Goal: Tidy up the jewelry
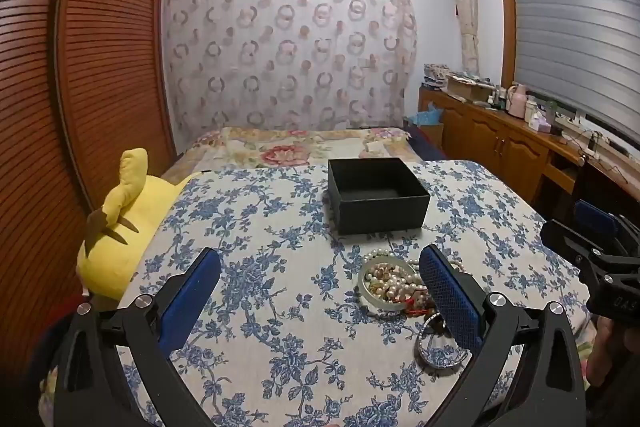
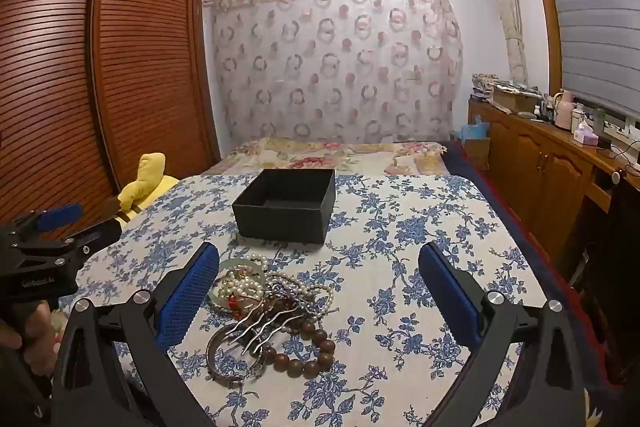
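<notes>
Jewelry pile (image 2: 268, 303) lies on the blue-flowered cloth (image 2: 400, 227), on the near side of the black box (image 2: 286, 205) and apart from it. Box: open-topped, upright, nothing visible inside from either wrist view.

Pile contents, right wrist view: pale green bangle (image 2: 224, 267) at the far left edge, with a pearl strand (image 2: 244, 285) heaped over and through it; silver hair comb (image 2: 264, 325) lying across the middle, prongs pointing toward the camera; brown wooden bead bracelet (image 2: 316, 351) at the near right; silver bangle (image 2: 218, 355) at the near left, partly under the comb. Something red sits in the tangle; cannot tell what it is.

Left gripper (image 1: 320, 299): jaws spread wide, holding nothing. Its right finger stands in front of part of the pile; contact cannot be judged.

Right gripper (image 2: 318, 299): jaws spread wide, empty. The pile sits between its fingers in that view, close against the left one.

Yellow plush toy (image 1: 120, 227) lies at the left edge of the cloth, beside the slatted wooden wardrobe (image 1: 100, 67).
</notes>
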The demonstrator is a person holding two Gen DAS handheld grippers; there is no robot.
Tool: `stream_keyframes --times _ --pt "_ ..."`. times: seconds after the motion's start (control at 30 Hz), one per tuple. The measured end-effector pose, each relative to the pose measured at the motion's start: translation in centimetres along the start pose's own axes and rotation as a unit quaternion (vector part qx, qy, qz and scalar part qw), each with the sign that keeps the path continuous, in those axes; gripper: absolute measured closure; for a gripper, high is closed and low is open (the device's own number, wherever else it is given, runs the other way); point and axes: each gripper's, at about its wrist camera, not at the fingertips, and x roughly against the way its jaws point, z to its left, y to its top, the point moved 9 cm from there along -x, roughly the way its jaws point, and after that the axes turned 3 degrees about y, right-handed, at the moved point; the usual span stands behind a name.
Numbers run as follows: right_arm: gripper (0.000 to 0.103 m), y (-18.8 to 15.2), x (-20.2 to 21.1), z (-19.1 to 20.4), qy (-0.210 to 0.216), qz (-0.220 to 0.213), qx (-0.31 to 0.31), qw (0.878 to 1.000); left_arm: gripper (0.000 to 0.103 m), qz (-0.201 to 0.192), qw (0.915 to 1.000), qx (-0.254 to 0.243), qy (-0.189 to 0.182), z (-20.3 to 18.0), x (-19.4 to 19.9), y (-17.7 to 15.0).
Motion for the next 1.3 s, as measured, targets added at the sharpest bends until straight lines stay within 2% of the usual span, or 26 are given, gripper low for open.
stream_keyframes --times 0.43,0.63,1.3 --pt "0.002 0.0 0.0 0.0 0.001 0.001 -0.003 1.0 0.006 -0.003 1.0 0.006 -0.001 0.8 0.3 0.0" --pt "0.002 0.1 0.0 0.0 0.001 0.0 -0.003 1.0 0.006 -0.005 1.0 0.0 0.0 -0.3 0.1 0.5" --pt "0.002 0.4 0.4 0.1 0.002 -0.003 -0.001 1.0 0.006 -0.008 1.0 -0.003 0.0 -0.3 0.8 0.9"
